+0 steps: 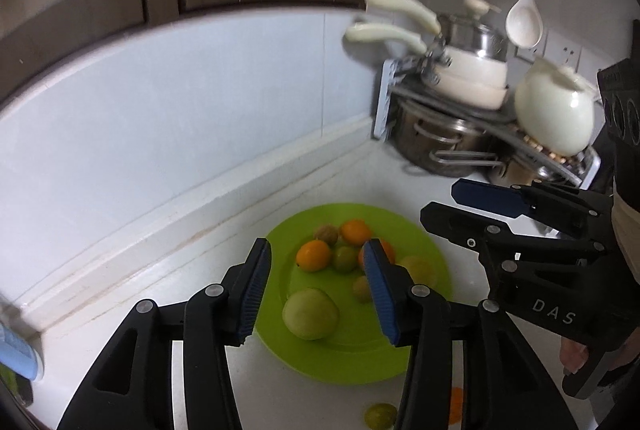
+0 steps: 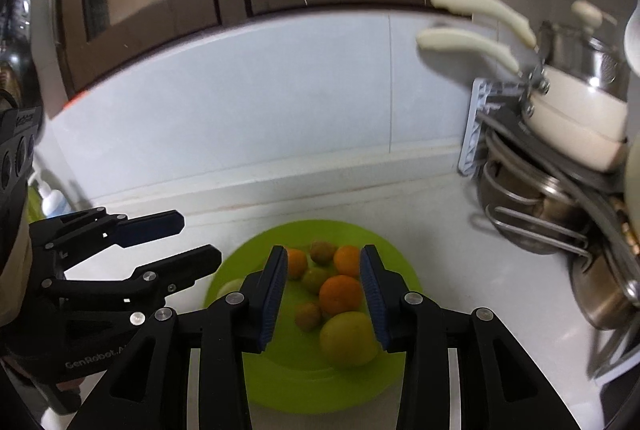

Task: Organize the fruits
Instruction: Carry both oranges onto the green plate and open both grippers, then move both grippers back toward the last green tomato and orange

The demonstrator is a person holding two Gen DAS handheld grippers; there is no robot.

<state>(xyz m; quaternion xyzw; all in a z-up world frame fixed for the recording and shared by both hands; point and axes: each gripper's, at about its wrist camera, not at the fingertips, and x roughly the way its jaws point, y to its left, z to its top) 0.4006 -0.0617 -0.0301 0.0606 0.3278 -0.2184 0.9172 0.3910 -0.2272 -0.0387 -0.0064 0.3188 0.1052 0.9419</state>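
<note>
A lime-green plate [image 1: 424, 230] [image 2: 280, 382] lies on the white counter and holds several small fruits: oranges [image 1: 314, 255] [image 2: 340, 294], a large pale green fruit [image 1: 310, 314] [image 2: 348, 338] and small brownish-green ones [image 1: 326, 233] [image 2: 308, 315]. My left gripper [image 1: 318, 290] is open and empty above the plate's near side. My right gripper [image 2: 323, 296] is open and empty above the plate; it also shows at the right of the left wrist view [image 1: 444, 204]. Two fruits, one green [image 1: 380, 415] and one orange [image 1: 456, 404], lie on the counter off the plate.
A rack [image 1: 460, 102] [image 2: 560, 158] with cream pans, steel pots and a white teapot [image 1: 554, 110] stands at the back right. A white ladle [image 1: 524, 18] hangs on the wall. A low white ledge [image 1: 160, 230] runs behind the plate. A blue-capped bottle [image 2: 54, 200] stands far left.
</note>
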